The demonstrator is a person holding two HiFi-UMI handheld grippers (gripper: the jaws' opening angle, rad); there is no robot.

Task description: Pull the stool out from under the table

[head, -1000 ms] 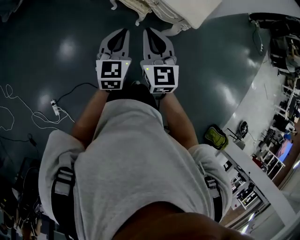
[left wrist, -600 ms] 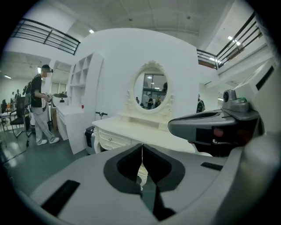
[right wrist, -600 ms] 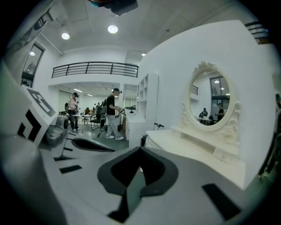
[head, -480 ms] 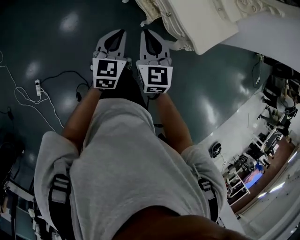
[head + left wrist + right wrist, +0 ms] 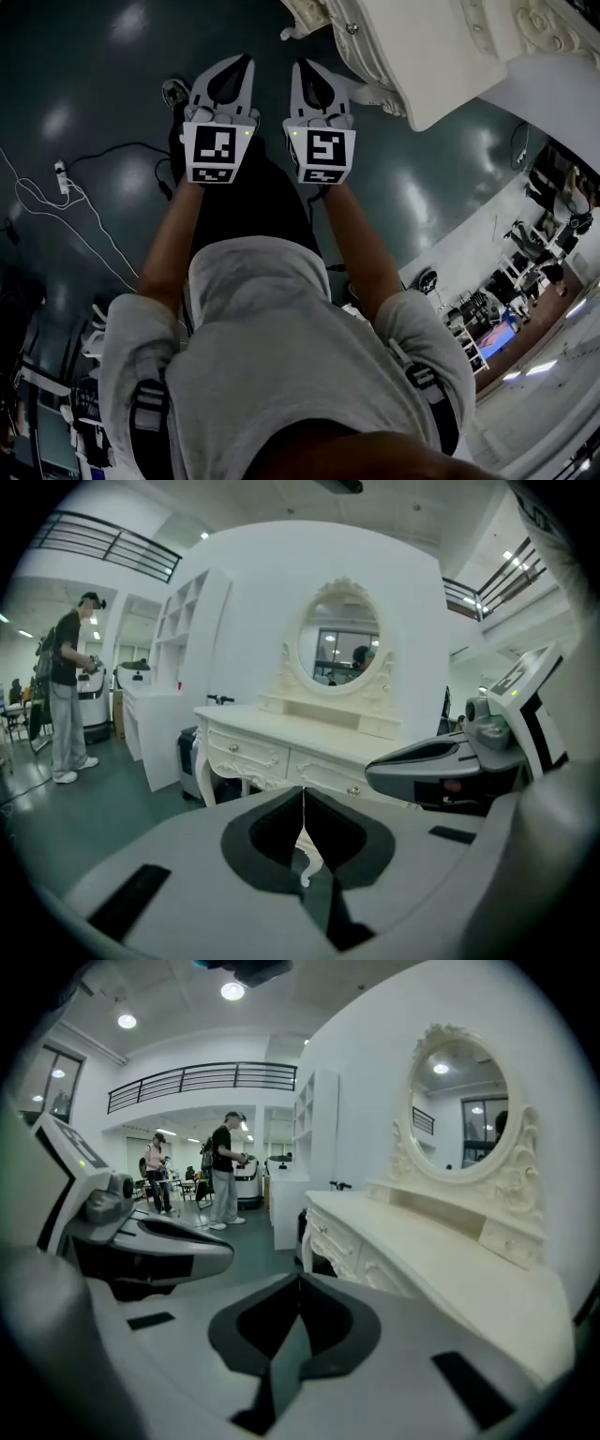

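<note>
Risk of reaching the stool with nothing to take hold with: on the left hand-held gripper [image 5: 302, 791] and the right hand-held gripper [image 5: 300, 1281] alike, jaws pressed together, nothing between. Would need parting before any rail or seat edge could be taken; otherwise likely just to nudge painted wood or skate off it. Risk too of knocking the carved front of the table [image 5: 422, 66], just ahead and to the right of the right hand-held gripper, or of snagging a table leg [image 5: 203, 785] while dragging out. Worth minding the power strip [image 5: 58, 172] on the floor, off to the left and behind, when stepping back.

As for the stool: not made out for certain in any view. Probably tucked in the shadow under the table, ahead of and below both tips. Only a pale curved leg [image 5: 303, 866] glimpsed past the left tips; whether stool's or table's, cannot tell. Judging by the table, likely cream and carved.
</note>
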